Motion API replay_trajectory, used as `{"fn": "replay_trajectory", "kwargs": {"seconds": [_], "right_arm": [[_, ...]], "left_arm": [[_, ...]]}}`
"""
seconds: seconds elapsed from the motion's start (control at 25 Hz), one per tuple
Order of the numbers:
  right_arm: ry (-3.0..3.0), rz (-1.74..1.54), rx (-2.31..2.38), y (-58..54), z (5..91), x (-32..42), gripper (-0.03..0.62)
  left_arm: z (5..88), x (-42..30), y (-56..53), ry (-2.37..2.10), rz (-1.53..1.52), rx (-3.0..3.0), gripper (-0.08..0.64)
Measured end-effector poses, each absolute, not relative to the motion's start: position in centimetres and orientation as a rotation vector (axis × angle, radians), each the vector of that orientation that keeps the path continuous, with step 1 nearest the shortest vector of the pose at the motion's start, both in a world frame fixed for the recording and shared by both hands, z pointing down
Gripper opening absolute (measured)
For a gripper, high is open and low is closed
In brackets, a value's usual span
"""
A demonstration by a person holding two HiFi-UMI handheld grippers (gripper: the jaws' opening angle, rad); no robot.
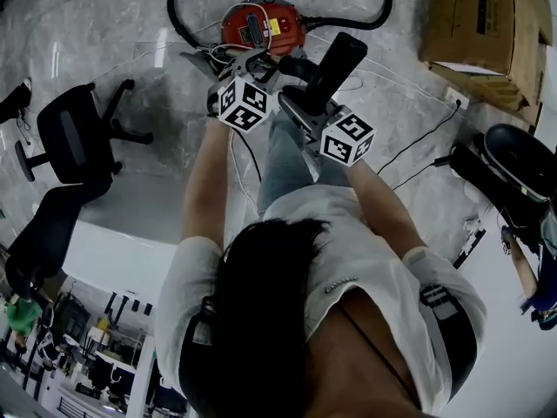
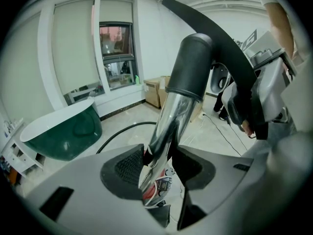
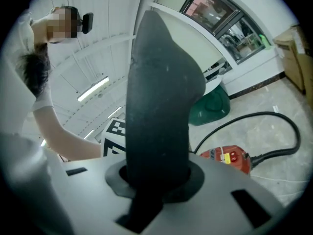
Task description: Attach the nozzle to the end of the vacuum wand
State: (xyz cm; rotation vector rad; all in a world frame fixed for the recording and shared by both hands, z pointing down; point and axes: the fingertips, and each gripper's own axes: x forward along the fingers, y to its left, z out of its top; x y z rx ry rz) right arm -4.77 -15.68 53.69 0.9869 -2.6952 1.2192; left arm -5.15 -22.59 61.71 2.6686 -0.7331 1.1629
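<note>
In the left gripper view a chrome vacuum wand (image 2: pixel 166 126) runs up between the jaws of my left gripper (image 2: pixel 159 163), which is shut on it. A black sleeve (image 2: pixel 193 65) caps the wand's upper end. The black nozzle (image 2: pixel 222 48) curves from that sleeve over to my right gripper (image 2: pixel 254 102). In the right gripper view the nozzle (image 3: pixel 159 97) fills the middle, and my right gripper (image 3: pixel 156 180) is shut on it. From the head view both grippers (image 1: pixel 261 68) (image 1: pixel 305 103) are held close together in front of the person, with the nozzle (image 1: pixel 335 68) sticking out beyond them.
The red vacuum body (image 1: pixel 261 26) lies on the marble floor ahead with its black hose (image 1: pixel 348 22) looped round it. Cardboard boxes (image 1: pixel 483 24) stand at the upper right, an office chair (image 1: pixel 74 133) at the left, and a green tub (image 2: pixel 63 131) by the wall.
</note>
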Motion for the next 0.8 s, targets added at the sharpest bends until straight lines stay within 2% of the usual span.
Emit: {"fn": "replay_trajectory", "kwargs": {"seconds": [0.8], "right_arm": [[-2.675, 0.986, 0.81, -15.38, 54.36, -4.47, 0.072]], "left_arm": [[61.56, -5.18, -22.35, -0.678, 1.172, 2.675, 0.173]]}}
